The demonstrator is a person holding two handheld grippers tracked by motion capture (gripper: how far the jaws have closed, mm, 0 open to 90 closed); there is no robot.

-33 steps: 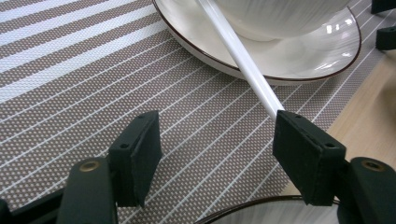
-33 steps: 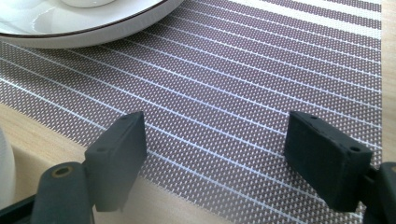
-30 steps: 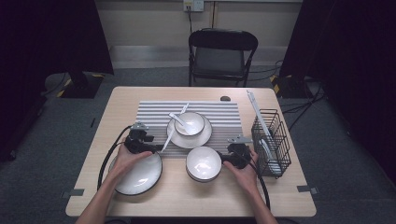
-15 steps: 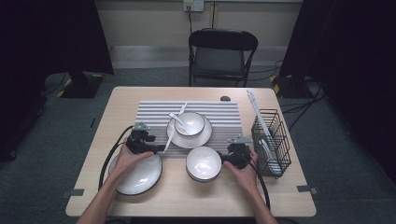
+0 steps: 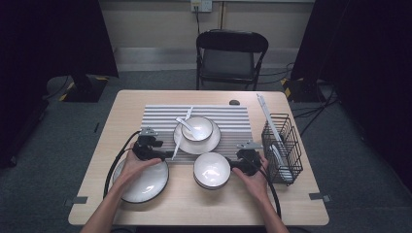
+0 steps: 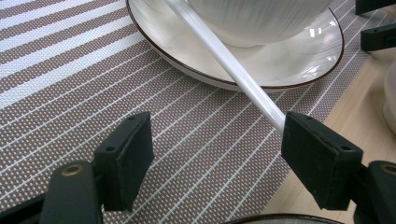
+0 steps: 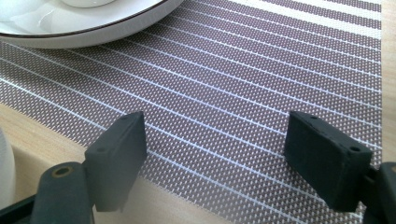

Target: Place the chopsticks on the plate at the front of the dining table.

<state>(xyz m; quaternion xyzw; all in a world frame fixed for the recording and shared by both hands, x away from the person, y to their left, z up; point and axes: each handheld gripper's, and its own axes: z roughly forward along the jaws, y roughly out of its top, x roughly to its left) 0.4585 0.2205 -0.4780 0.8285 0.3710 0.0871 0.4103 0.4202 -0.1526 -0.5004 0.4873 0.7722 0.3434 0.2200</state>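
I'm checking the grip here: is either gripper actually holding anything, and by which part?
Nothing is held. The left gripper has just been opening; the white chopstick's near end lies beside one pad without being clamped. The right gripper is open over the striped woven placemat.

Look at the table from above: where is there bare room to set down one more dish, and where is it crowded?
Free: the left strip of table beside the striped mat, and the near right corner in front of the wire rack. Crowded: the near middle, where the left gripper, plate, bowl and right gripper sit close together.
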